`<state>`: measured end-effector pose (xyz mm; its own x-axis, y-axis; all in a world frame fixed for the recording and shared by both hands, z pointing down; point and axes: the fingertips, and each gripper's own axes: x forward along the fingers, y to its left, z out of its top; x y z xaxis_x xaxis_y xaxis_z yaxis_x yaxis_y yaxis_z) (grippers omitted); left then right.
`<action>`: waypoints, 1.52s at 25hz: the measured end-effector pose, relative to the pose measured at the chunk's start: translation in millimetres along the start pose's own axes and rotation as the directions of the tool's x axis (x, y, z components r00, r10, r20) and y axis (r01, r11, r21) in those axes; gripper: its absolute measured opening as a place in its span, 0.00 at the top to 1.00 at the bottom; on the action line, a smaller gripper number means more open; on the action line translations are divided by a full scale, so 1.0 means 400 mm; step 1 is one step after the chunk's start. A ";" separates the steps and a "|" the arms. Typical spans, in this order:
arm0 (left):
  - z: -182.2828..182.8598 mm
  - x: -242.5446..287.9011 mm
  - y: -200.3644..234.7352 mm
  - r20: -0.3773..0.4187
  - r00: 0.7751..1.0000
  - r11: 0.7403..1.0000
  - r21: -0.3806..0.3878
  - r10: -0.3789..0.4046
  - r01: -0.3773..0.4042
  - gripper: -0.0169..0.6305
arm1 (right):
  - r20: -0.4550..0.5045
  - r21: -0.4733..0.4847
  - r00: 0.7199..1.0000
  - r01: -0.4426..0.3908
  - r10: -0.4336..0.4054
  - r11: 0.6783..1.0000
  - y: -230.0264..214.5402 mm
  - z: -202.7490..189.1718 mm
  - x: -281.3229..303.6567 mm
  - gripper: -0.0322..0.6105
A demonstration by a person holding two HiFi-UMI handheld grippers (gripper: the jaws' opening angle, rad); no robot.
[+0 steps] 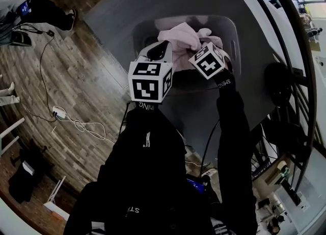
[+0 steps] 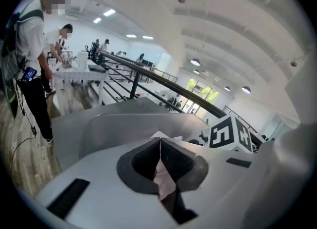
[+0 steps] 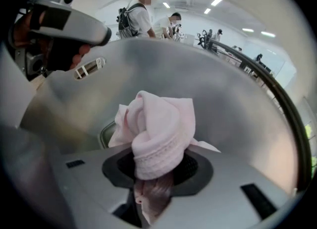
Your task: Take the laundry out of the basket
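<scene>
Progress: early-ish. The pink laundry (image 1: 179,36) is bunched up over the grey basket (image 1: 233,34) on the tabletop (image 1: 114,12), not clear of the rim yet.
Left tongs (image 2: 159,159): pinched shut on a thin fold of the pink cloth.
Right tongs (image 3: 157,166): clamped on a fat wad of it.
Left to do: lift it out and set it down.
Views: only the head view shows the whole basket. The gripper views show the actual grips, plus bystanders (image 3: 143,12) in the background.
</scene>
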<state>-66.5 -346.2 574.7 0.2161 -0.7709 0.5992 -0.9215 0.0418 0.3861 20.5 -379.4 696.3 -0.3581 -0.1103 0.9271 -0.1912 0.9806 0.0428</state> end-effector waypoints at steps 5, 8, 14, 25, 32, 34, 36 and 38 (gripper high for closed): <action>0.061 -0.096 -0.022 0.076 0.997 1.000 0.021 0.004 -0.006 0.97 | 0.110 0.021 0.988 0.110 -0.112 0.994 0.002 0.061 -0.174 0.71; 0.091 -0.151 -0.029 0.114 0.994 0.999 0.031 0.006 -0.009 0.97 | 0.188 0.083 0.966 0.162 -0.175 0.983 0.011 0.098 -0.281 0.71; 0.147 -0.246 -0.062 0.179 0.984 0.996 0.088 -0.021 0.005 0.97 | 0.319 0.298 0.880 0.260 -0.352 0.919 0.028 0.136 -0.469 0.71; 0.233 -0.393 -0.154 0.318 0.942 0.980 0.196 -0.104 0.042 0.97 | 0.396 0.609 0.663 0.327 -0.635 0.722 0.085 0.142 -0.731 0.71; 0.298 -0.486 -0.231 0.403 0.903 0.962 0.270 -0.146 0.035 0.97 | 0.393 0.745 0.546 0.282 -0.740 0.604 0.127 0.133 -0.865 0.71; 0.307 -0.499 -0.247 0.414 0.897 0.958 0.286 -0.157 0.035 0.97 | 0.395 0.764 0.520 0.272 -0.758 0.585 0.133 0.130 -0.893 0.71; 0.308 -0.511 -0.261 0.423 0.892 0.955 0.294 -0.162 0.035 0.97 | 0.396 0.778 0.496 0.265 -0.773 0.569 0.144 0.125 -0.918 0.71; 0.310 -0.521 -0.280 0.430 0.886 0.952 0.305 -0.174 0.039 0.97 | 0.398 0.795 0.462 0.256 -0.792 0.550 0.151 0.120 -0.950 0.71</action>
<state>-48.4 -269.0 319.6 0.2131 -0.9636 0.1615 -0.9668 -0.1842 0.1771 101.2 -286.0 328.6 -0.3784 -0.8922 0.2465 -0.9235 0.3821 -0.0348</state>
